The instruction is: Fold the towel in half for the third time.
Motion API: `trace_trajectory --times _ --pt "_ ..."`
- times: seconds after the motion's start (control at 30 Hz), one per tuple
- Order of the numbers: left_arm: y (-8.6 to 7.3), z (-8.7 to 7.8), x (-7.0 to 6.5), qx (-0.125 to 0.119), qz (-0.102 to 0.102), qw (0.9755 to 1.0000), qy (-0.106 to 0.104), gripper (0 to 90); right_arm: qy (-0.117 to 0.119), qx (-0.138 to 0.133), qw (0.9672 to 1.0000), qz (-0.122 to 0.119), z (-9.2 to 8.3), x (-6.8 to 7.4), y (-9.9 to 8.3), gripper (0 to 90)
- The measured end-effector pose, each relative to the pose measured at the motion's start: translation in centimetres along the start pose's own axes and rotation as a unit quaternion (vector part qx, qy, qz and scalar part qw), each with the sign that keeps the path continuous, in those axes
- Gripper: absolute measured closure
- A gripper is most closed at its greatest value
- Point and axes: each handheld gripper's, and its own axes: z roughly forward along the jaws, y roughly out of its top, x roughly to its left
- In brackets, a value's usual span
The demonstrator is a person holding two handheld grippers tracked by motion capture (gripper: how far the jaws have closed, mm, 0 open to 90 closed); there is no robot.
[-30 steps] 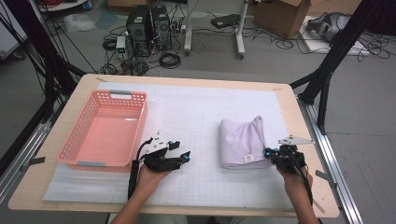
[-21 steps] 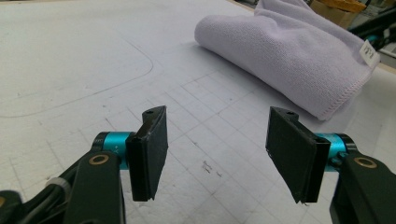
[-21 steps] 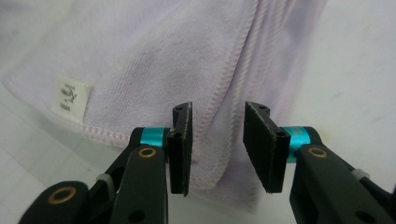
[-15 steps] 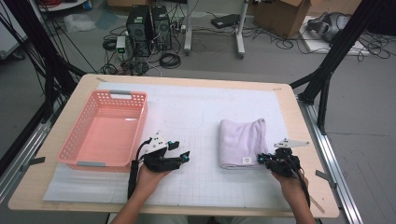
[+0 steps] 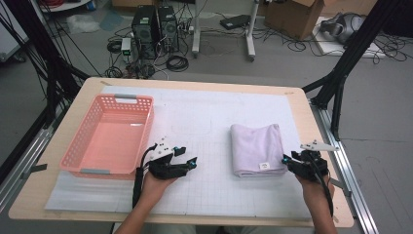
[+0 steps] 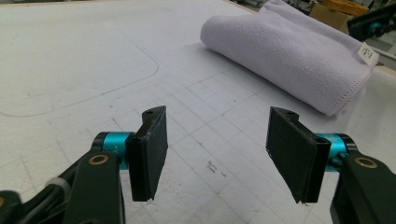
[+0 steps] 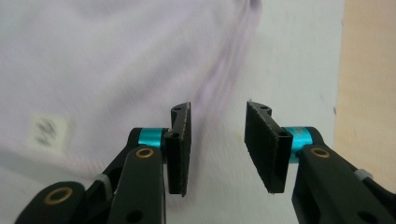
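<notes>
A folded pale lilac towel with a small white label lies on the white mat, right of centre. My right gripper hovers at its near right corner. In the right gripper view my right gripper is open: its jaws have just been opening, with nothing between them and the towel just to their left. My left gripper rests on the mat left of the towel and points toward it. In the left gripper view my left gripper stands open and empty, with the towel ahead at the upper right.
A pink plastic basket stands at the left of the table, just left of my left hand. The white gridded mat covers most of the wooden tabletop. The table's right edge runs close to my right gripper.
My right gripper's jaws were shut at the towel's near right corner and now stand apart. The left gripper and the basket have not moved.
</notes>
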Motion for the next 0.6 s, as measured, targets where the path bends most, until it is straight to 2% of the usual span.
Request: trace_trajectory --times 0.07,0.13,0.2,0.23,0.27,0.33,0.37,0.4,0.47,0.53,0.6 --pt "0.0 -0.1 0.0 -0.001 0.0 1.0 -0.001 38.4 0.014 -0.016 0.9998 -0.005 0.3 0.6 1.1 59.0" --pt "0.0 -0.1 0.0 -0.002 -0.001 1.0 0.0 38.4 0.047 -0.025 0.9986 -0.006 0.8 1.2 1.7 58.2" --pt "0.0 -0.2 0.1 -0.002 -0.002 1.0 0.0 38.3 0.093 -0.024 0.9951 -0.023 2.1 2.4 2.0 58.7" --pt "0.0 -0.2 0.1 -0.002 -0.002 1.0 0.0 38.2 0.095 -0.014 0.9949 -0.032 2.5 2.7 1.9 58.9" --pt "0.0 -0.2 0.1 -0.002 -0.001 1.0 0.0 38.2 0.083 0.01 0.9953 -0.049 3.2 3.2 1.6 60.0" --pt "0.0 -0.3 0.1 -0.002 -0.002 1.0 0.0 38.2 0.049 0.048 0.9954 -0.067 3.8 3.3 0.7 60.5" --pt "0.0 -0.3 0.1 -0.002 -0.002 1.0 0.0 38.2 0.039 0.054 0.9958 -0.063 3.9 3.0 0.3 61.1" --pt "0.0 -0.3 0.1 -0.002 -0.002 1.0 0.0 38.2 0.034 0.056 0.9967 -0.049 3.6 2.5 0.0 61.1" --pt "0.0 -0.4 0.1 -0.003 -0.001 1.0 0.001 38.2 0.028 0.072 0.9963 -0.036 3.0 2.0 -0.2 60.9" --pt "0.1 -0.4 0.1 -0.002 -0.001 1.0 0.002 38.2 0.032 0.082 0.9952 -0.043 2.3 1.8 0.1 58.4" --pt "0.1 -0.4 0.1 -0.002 -0.001 1.0 0.002 38.1 0.043 0.066 0.9962 -0.037 1.9 1.6 0.7 54.4"
